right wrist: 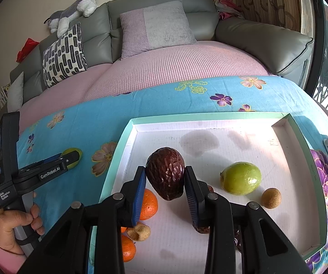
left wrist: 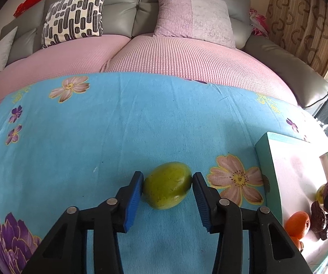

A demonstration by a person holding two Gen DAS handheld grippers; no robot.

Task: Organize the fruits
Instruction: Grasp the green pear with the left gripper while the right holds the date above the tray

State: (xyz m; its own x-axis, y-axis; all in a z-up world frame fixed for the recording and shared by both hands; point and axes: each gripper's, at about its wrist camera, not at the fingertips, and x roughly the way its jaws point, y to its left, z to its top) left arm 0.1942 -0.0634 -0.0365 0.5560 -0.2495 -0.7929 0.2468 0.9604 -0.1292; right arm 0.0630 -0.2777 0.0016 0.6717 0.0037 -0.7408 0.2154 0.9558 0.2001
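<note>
A green fruit lies on the blue flowered cloth, and my left gripper is shut on it, both blue pads pressing its sides. The right wrist view shows that gripper from the side, with a hand on its handle. My right gripper is shut on a dark brown wrinkled fruit, held over the white tray with a mint rim. In the tray lie a second green fruit, a small brown round fruit and two oranges.
The tray stands just right of the left gripper. A tan fruit and another dark one lie under the right gripper's fingers. A grey sofa with a pink cover and cushions runs behind the cloth.
</note>
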